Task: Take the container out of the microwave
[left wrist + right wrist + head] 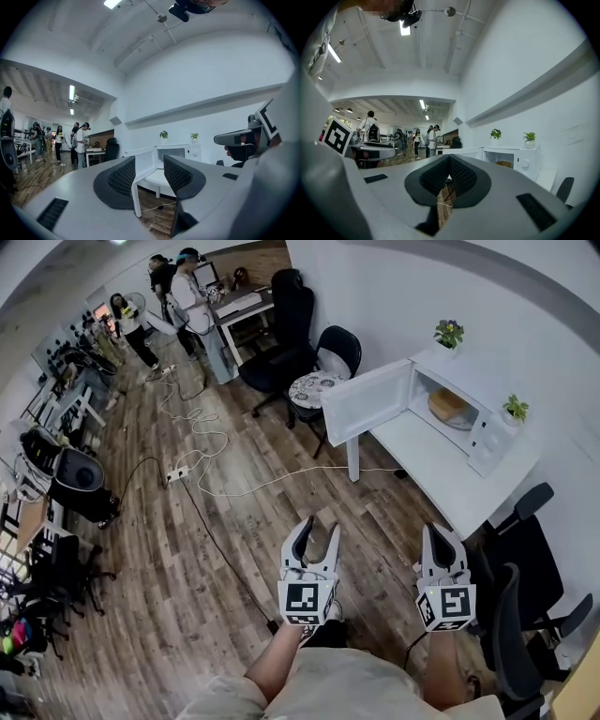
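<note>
A white microwave (441, 395) stands on a white table (441, 470) by the wall, with its door (366, 401) swung open to the left. Inside lies a tan container (451, 407); it also shows as a tan patch (504, 164) in the right gripper view. Both grippers hang over the wooden floor, well short of the table. My left gripper (319, 527) (149, 160) is open and holds nothing, and it frames the microwave (176, 152) between its jaws. My right gripper (442, 536) (449, 157) is shut with nothing in it.
Two small potted plants (449, 333) (515, 409) sit on the microwave. Black office chairs (330, 352) and a patterned stool (314, 387) stand left of the table, with more chairs (525, 549) at the right. White cables (202, 460) cross the floor. People (192, 296) stand far off.
</note>
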